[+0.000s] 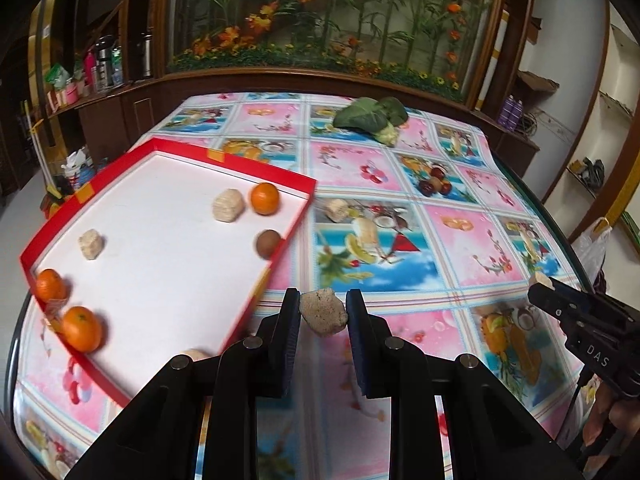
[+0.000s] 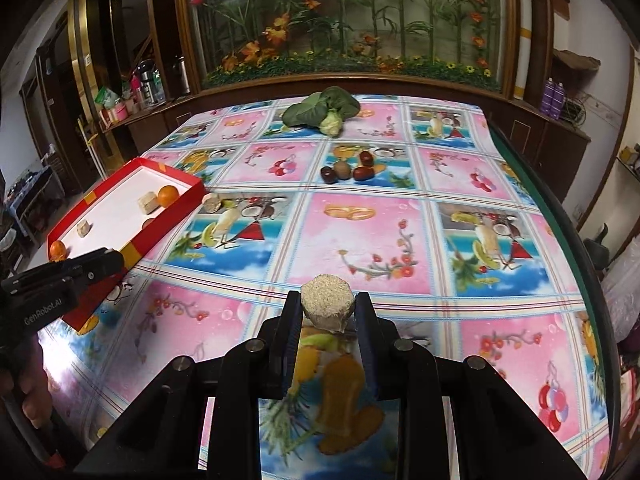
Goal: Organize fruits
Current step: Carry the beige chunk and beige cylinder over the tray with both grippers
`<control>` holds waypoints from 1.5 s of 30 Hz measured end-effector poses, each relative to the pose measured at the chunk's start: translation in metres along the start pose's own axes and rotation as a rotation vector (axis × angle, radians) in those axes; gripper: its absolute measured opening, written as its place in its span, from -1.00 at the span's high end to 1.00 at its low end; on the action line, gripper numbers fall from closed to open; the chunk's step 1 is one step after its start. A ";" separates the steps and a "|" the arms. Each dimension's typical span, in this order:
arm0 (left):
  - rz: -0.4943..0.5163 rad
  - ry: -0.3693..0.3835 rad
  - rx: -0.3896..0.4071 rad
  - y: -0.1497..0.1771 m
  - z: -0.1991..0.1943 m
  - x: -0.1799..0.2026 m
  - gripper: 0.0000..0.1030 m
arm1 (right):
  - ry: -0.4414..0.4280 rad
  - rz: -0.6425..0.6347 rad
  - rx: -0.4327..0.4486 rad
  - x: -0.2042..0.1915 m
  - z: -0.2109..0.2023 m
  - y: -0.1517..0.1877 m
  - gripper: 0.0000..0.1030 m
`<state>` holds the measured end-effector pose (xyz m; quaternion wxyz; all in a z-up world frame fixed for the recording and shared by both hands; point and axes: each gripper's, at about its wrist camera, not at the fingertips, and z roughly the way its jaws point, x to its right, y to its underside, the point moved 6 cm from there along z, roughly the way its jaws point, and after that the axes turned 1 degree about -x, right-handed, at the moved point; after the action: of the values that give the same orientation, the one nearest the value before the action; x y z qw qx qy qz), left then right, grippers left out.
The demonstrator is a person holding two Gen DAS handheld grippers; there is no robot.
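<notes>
My left gripper is shut on a beige corn chunk, held above the tablecloth just right of the red tray. The tray's white floor holds three oranges, two beige chunks and a brown round fruit. My right gripper is shut on another beige chunk over the middle of the table; it also shows at the right edge of the left wrist view. The left gripper's tip shows at the left of the right wrist view, in front of the tray.
A loose beige chunk lies on the cloth beside the tray's far corner. Dark red fruits with a kiwi sit mid-table. A leafy green vegetable lies at the far edge. Wooden cabinets and a flower display stand behind the table.
</notes>
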<state>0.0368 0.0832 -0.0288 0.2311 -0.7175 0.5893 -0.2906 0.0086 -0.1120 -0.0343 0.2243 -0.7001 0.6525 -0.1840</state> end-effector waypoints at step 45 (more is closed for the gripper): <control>-0.144 -0.267 0.056 -0.029 -0.009 -0.147 0.58 | -0.170 -0.218 0.025 -0.147 0.045 -0.066 0.48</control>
<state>0.0310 0.2329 -0.0239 0.3057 -0.7834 0.4923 -0.2247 0.0760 0.0413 -0.0303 0.2661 -0.7770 0.5488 -0.1557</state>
